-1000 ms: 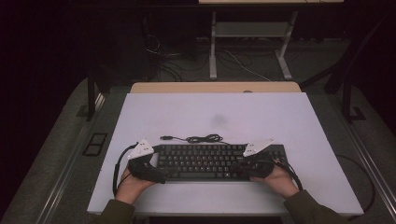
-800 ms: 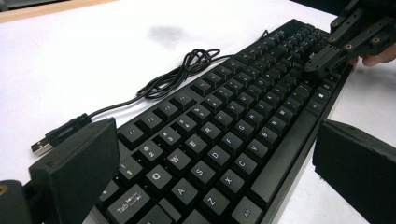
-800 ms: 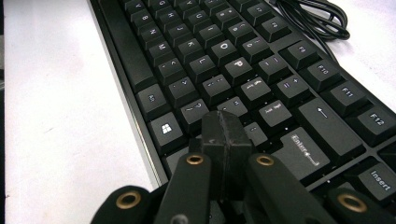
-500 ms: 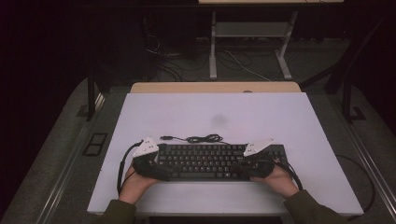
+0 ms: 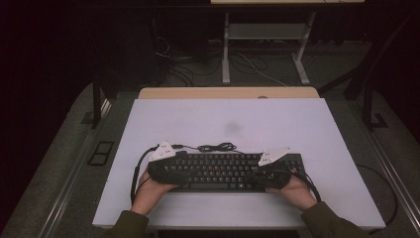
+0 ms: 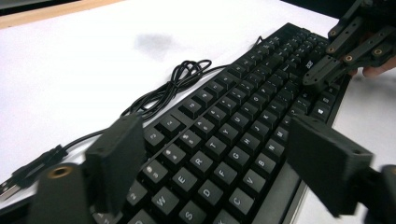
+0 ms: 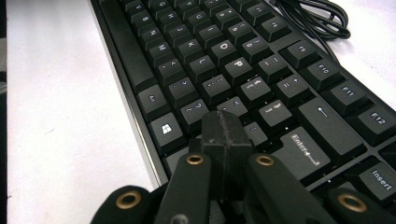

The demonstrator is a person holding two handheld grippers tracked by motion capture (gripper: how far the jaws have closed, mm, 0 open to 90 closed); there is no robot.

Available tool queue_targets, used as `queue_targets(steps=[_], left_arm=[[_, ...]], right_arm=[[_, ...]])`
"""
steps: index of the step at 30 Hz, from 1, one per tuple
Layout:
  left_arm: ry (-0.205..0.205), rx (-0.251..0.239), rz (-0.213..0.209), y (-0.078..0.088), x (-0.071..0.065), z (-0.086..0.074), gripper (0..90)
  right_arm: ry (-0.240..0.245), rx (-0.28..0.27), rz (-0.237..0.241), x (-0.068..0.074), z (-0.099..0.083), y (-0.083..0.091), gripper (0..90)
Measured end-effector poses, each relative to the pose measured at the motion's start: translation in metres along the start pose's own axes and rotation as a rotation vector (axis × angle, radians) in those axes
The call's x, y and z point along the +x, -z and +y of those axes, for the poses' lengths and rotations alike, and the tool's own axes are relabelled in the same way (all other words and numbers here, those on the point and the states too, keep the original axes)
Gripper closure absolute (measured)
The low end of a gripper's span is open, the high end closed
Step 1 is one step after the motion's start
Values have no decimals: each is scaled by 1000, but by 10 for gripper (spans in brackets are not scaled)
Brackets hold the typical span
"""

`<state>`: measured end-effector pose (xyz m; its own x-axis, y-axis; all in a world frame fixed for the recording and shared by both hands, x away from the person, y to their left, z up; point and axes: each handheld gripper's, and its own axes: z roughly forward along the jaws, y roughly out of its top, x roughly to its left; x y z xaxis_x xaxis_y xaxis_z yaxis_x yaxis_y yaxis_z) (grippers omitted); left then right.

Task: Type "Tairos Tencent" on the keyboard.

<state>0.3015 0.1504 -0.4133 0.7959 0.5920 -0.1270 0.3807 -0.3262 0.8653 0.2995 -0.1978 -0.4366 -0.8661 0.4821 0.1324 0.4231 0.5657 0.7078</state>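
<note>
black full-size plastic keyboard (image 5: 228, 171) lies flat on the white matte tabletop (image 5: 228, 124), near my edge, long side running left to right. low rectangular slab, rows of square matte keycaps with small pale legends, letters and f-keys readable up close (image 7: 224, 56). a long smooth spacebar sits along the near rim, and a glossy thin frame edges the case. its thin black rubbery cable (image 6: 173, 88) comes off the back edge, bunched in loose loops just behind the keyboard, the plug end lying straight on the table toward the left.

my left claw (image 6: 215, 154) is over the keyboard's left end, its two blocky black jaws spread with the q-w-e-r key rows between them; they have just been closing in, but the pads don't press on anything yet. the jaw faces are flat, dull plastic with brass-coloured pivots. in the high view it sits at the left end (image 5: 166, 166) under its pale three-cornered plate.

my right claw (image 7: 226, 135) has its jaws pressed together, tips meeting in one dark wedge, resting over the keys just near the enter key at the keyboard's right end (image 5: 275, 168). nothing is pinched between them.

faint grey smudge (image 5: 232, 128) marks the tabletop behind the cable.
</note>
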Motion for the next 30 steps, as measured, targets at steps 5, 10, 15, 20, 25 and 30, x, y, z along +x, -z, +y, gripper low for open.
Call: queue_targets(steps=[5, 10, 15, 20, 25, 30], left_arm=[[6, 11, -11, -7, 2, 5, 343], [17, 24, -23, -14, 2, 9, 476], [21, 79, -40, -22, 2, 11, 642], [23, 143, -42, -32, 4, 12, 833], [18, 181, -42, -39, 4, 14, 887], [8, 195, -43, -42, 2, 13, 888]], right_arm=[[-2, -2, 1, 0, 0, 0, 892], [-4, -2, 3, 0, 0, 0, 892], [-1, -3, 2, 0, 0, 0, 892], [-3, -1, 5, -1, 0, 0, 892], [-2, -1, 5, -1, 0, 0, 892], [0, -2, 4, 0, 0, 0, 892]])
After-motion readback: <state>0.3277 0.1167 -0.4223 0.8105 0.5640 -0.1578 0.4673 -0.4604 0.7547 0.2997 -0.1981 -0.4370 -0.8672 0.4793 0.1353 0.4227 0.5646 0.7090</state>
